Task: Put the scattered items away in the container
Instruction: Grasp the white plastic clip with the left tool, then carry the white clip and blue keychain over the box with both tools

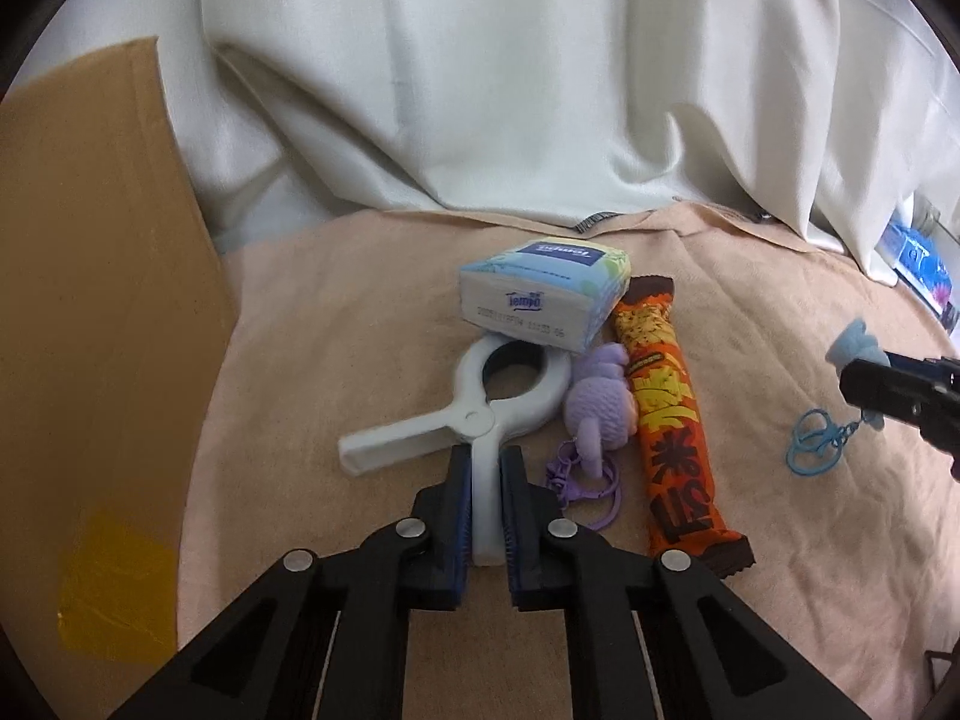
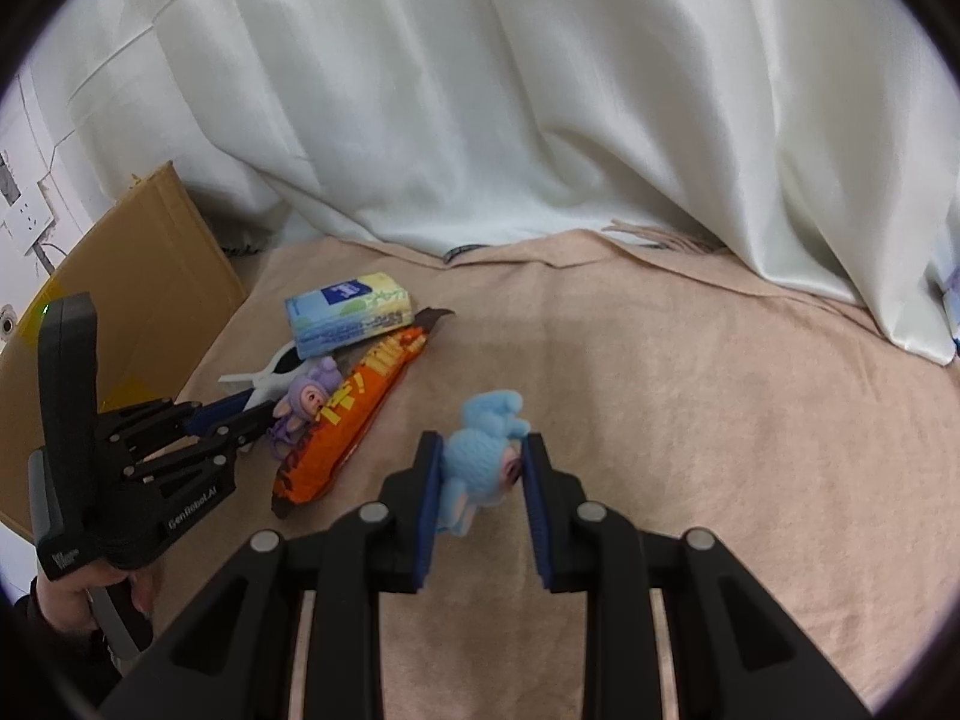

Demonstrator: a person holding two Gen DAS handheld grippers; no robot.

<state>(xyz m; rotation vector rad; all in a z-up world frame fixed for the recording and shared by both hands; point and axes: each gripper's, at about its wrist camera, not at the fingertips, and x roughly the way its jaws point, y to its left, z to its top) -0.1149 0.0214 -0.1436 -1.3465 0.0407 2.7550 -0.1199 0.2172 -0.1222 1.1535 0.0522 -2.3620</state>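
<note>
My left gripper [image 1: 485, 474] is shut on one handle of the white plastic clamp [image 1: 480, 414], which lies on the beige cloth. Beside the clamp lie a purple plush keychain [image 1: 597, 405], an orange snack bar [image 1: 672, 420] and a tissue pack [image 1: 540, 294]. My right gripper [image 2: 479, 468] is shut on the blue plush keychain [image 2: 483, 453]; its blue ring [image 1: 813, 441] hangs below in the left wrist view. The cardboard box [image 1: 90, 312] stands at the left.
White curtains [image 1: 540, 72] hang behind the beige cloth [image 2: 690, 396]. A wall socket [image 2: 27, 219] is behind the box [image 2: 138, 276]. Blue packaging [image 1: 918, 258] sits at the far right edge.
</note>
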